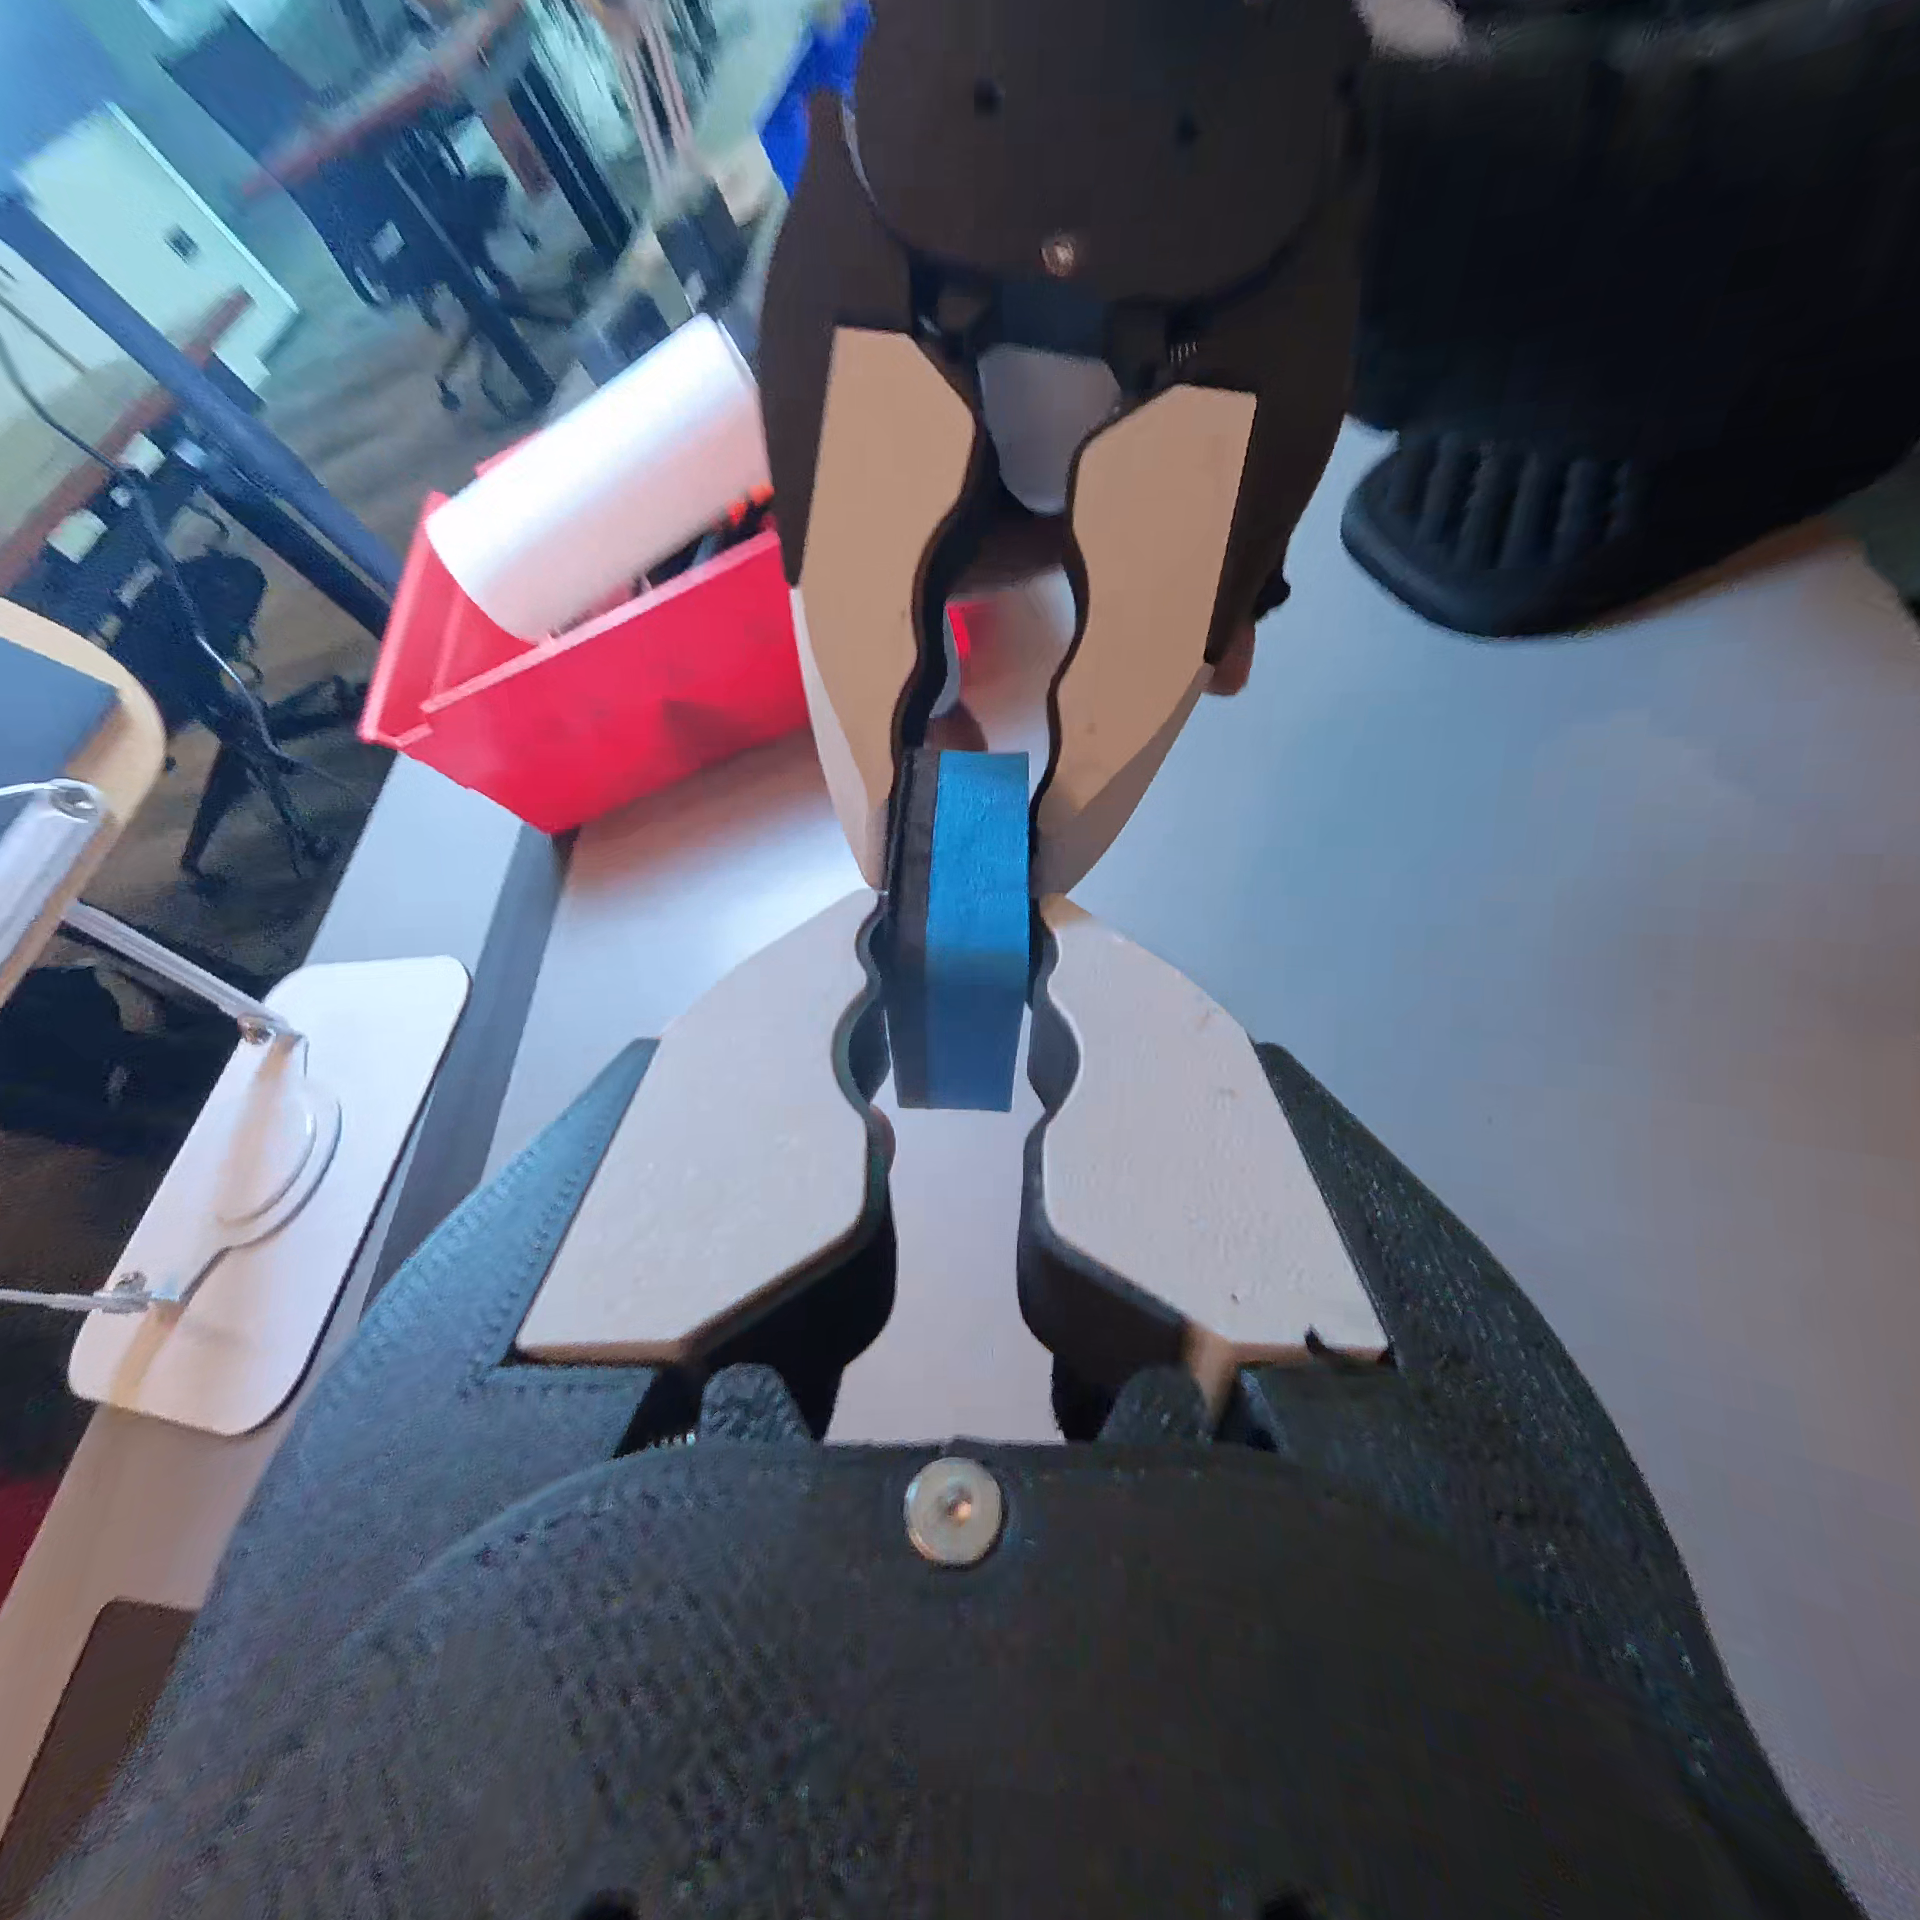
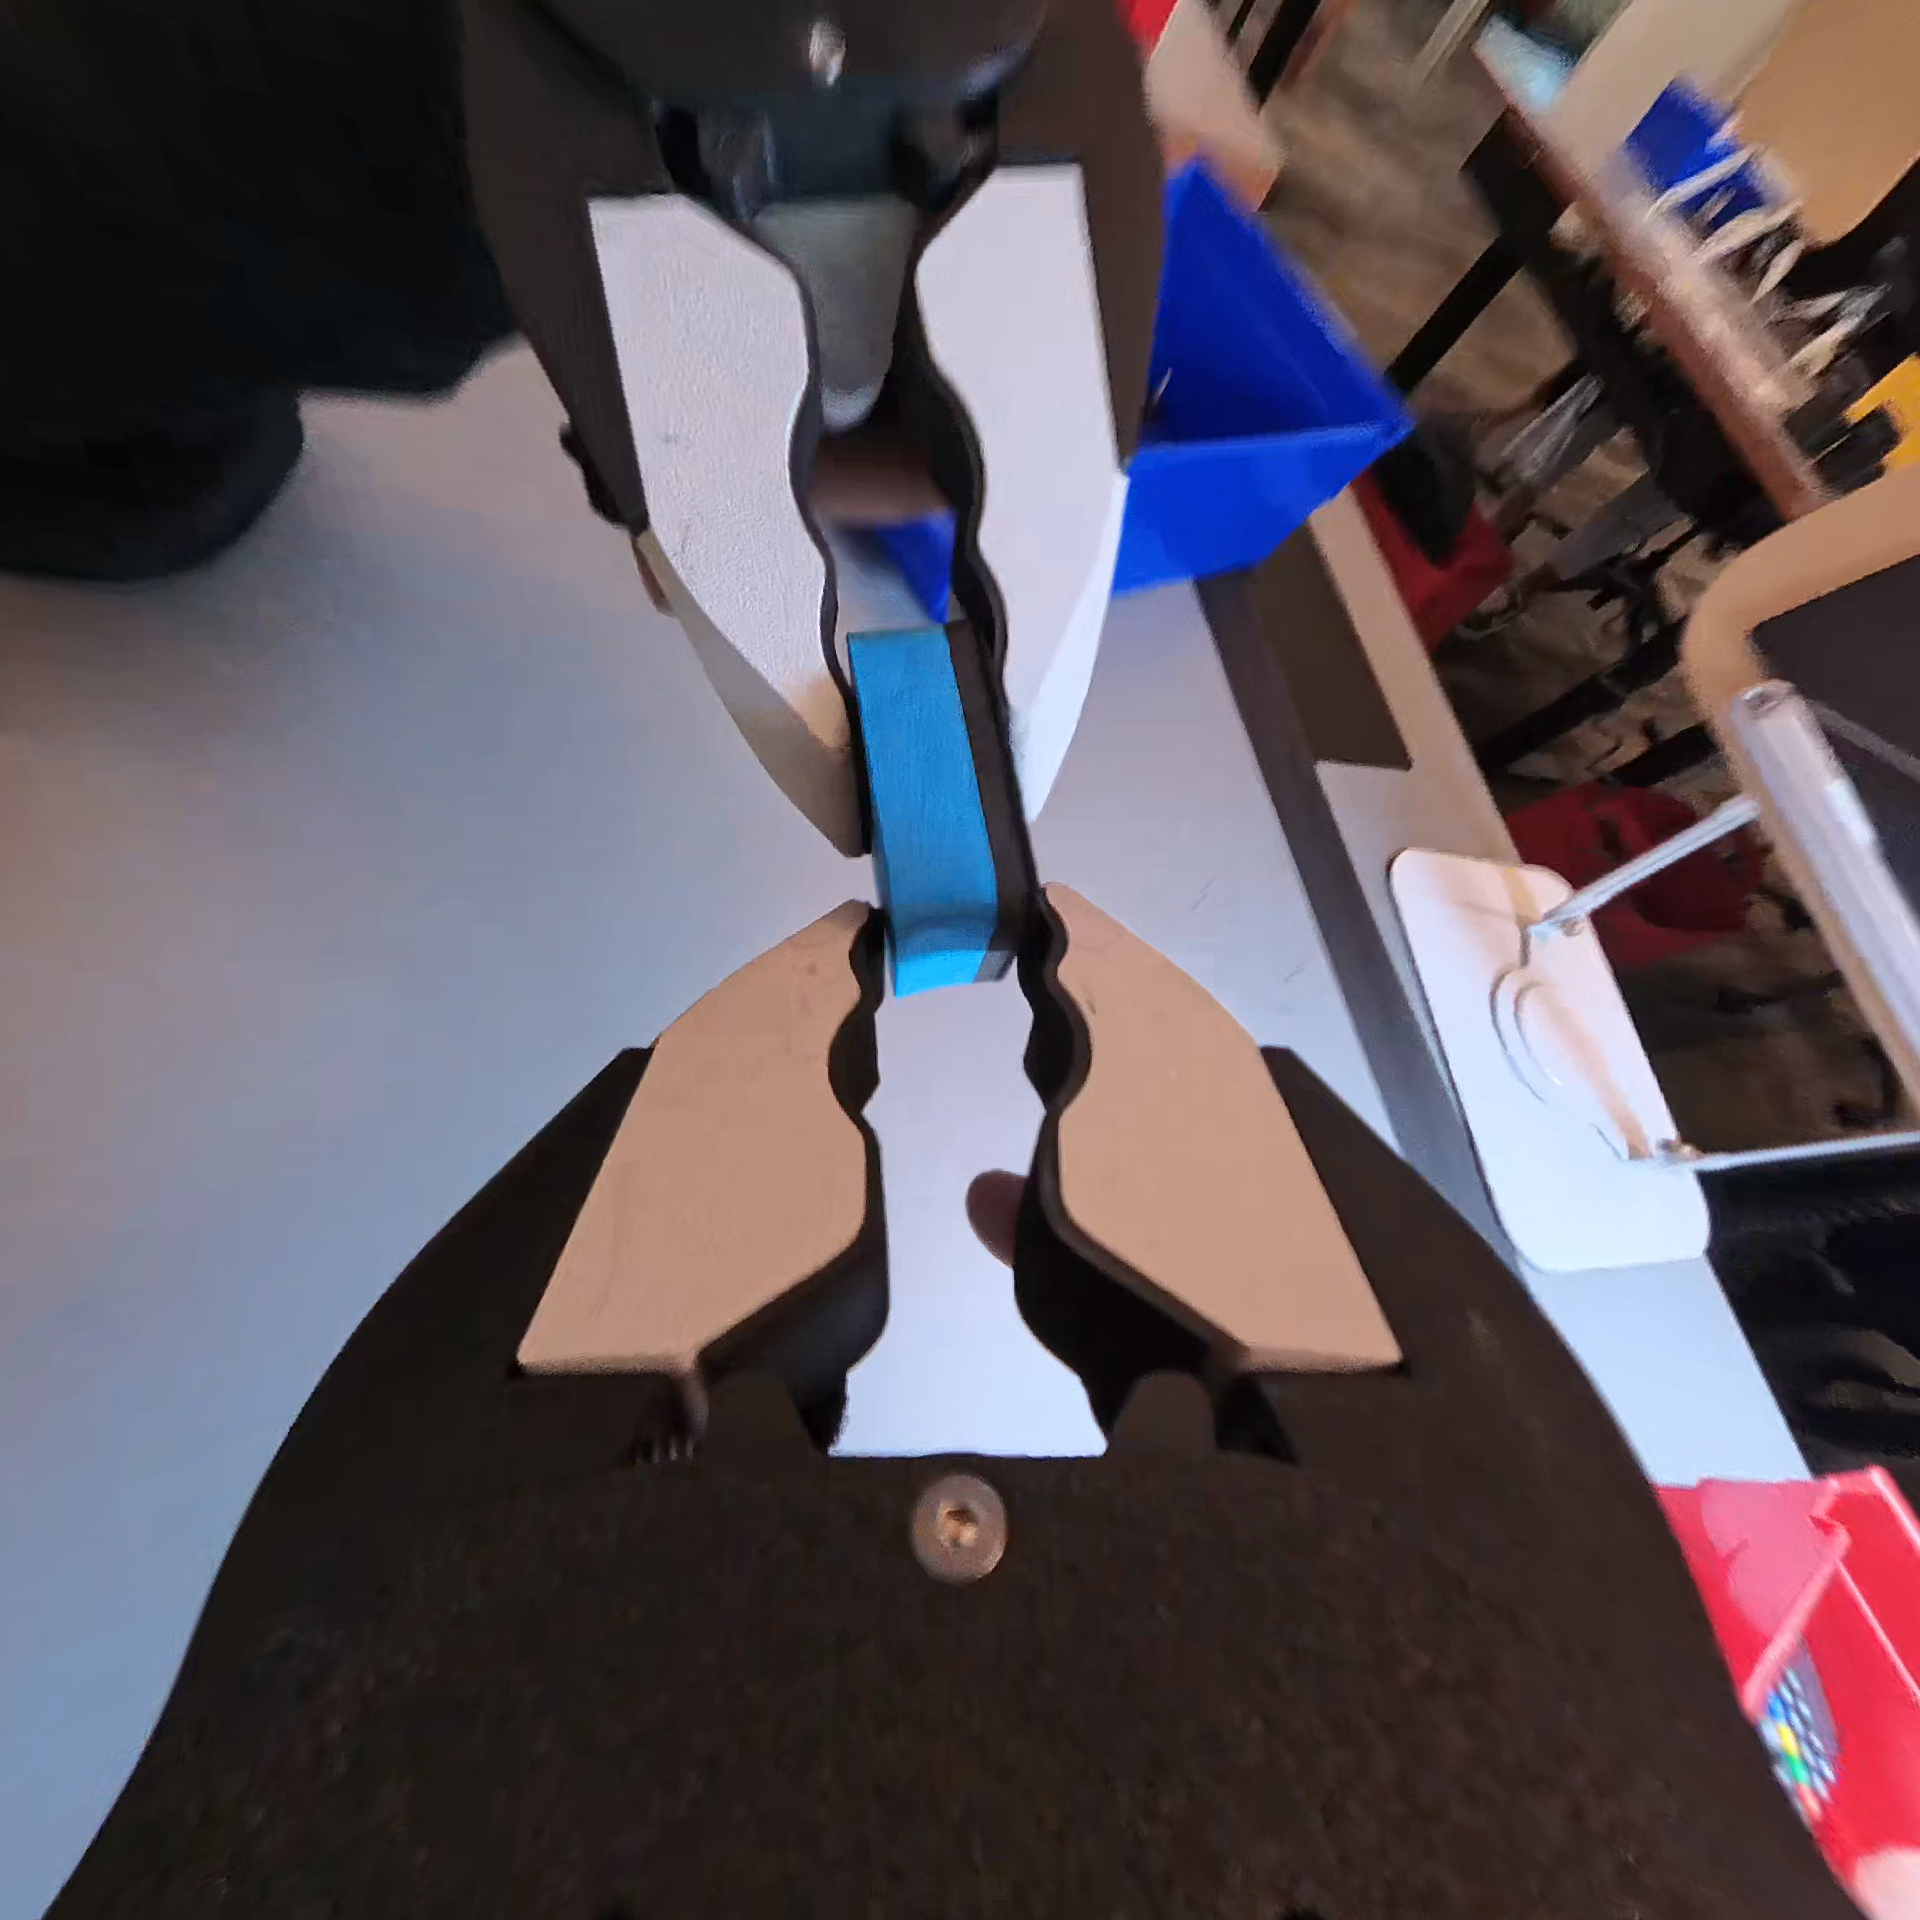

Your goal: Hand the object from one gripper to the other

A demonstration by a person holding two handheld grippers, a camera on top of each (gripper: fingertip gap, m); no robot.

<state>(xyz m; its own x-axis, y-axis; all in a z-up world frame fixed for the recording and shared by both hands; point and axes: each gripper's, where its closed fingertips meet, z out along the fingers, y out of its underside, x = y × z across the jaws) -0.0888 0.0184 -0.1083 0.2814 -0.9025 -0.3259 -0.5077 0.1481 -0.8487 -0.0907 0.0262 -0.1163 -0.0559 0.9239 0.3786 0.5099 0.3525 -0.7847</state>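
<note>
Grippers are meeting tip to tip over the white table [image 1: 1558,935], both the left gripper [image 1: 956,940] and the right gripper [image 2: 951,925] pinching a blue block [image 1: 977,935] at twelve o'clock, so the giver should be loosening only once the receiver's hold is feeling firm.

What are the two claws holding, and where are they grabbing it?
A blue and black block. The left claw pinches its flat sides at one end; the right claw pinches them at the other end.
</note>
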